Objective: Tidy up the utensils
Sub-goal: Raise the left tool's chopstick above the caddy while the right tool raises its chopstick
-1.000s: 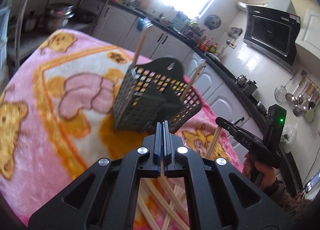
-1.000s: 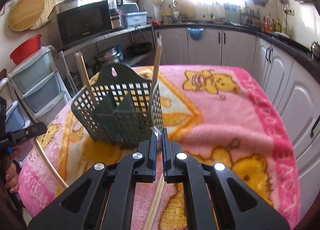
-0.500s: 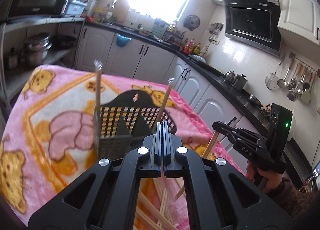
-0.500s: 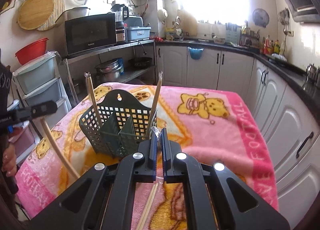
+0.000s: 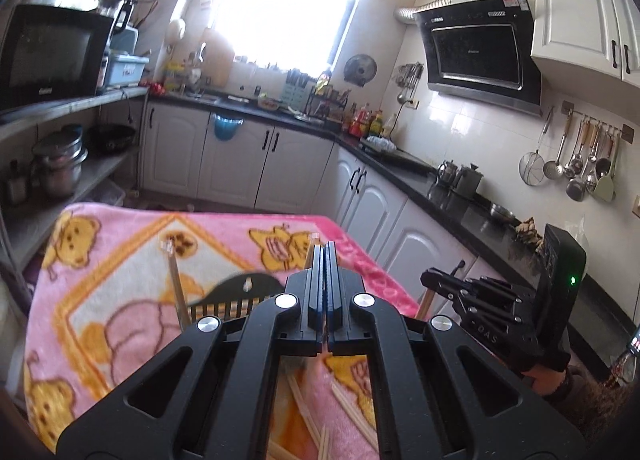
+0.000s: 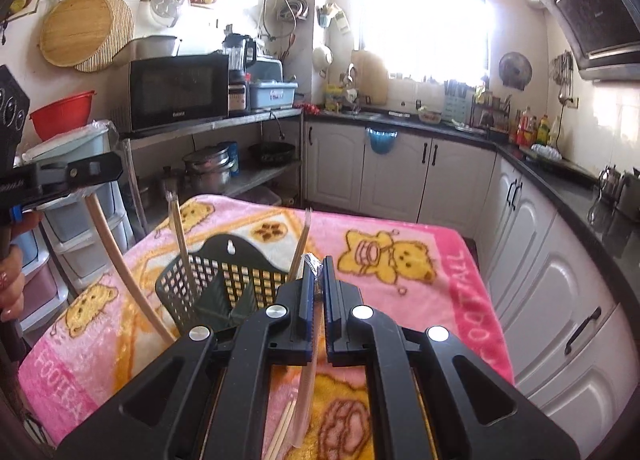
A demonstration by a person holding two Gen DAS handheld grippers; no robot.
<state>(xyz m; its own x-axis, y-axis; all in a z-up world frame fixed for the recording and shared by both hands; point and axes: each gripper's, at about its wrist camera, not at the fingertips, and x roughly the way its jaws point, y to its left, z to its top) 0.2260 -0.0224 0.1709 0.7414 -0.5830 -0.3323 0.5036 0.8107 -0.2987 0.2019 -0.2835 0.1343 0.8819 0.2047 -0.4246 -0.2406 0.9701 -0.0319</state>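
Right wrist view first: what have our right tongs point(image 6: 318, 266) got? — Lin

They are clenched to a narrow slit on a pale wooden chopstick in a clear plastic sleeve point(image 6: 308, 376). Its crinkled tip pokes out just past the fingertips, and the rest trails down beneath the jaws. — Jo

How do we expect it to handle? — Lin

We judge it light and stiff, but the sleeve looks slick, so it may twist or slide in the pads. A grip near the upper end, as we have it, leaves the long end free to drop in. — Jo

And our left tongs point(image 5: 325, 250)? — Lin

Pressed fully together in their own view. From the right wrist we see them out to our left, gripping a long bare pale wooden chopstick point(image 6: 120, 268) that hangs slanting down. — Jo

Where does everything go? — Lin

Just ahead of and below both tongs stands the dark green perforated plastic utensil basket point(image 6: 224, 280), with two sleeved chopsticks point(image 6: 182, 244) leaning in it already. Loose wooden chopsticks point(image 6: 284, 424) lie directly under our right tongs on the pink bear-print blanket point(image 6: 440, 260). We can't tell which compartment each leaning stick sits in. — Jo
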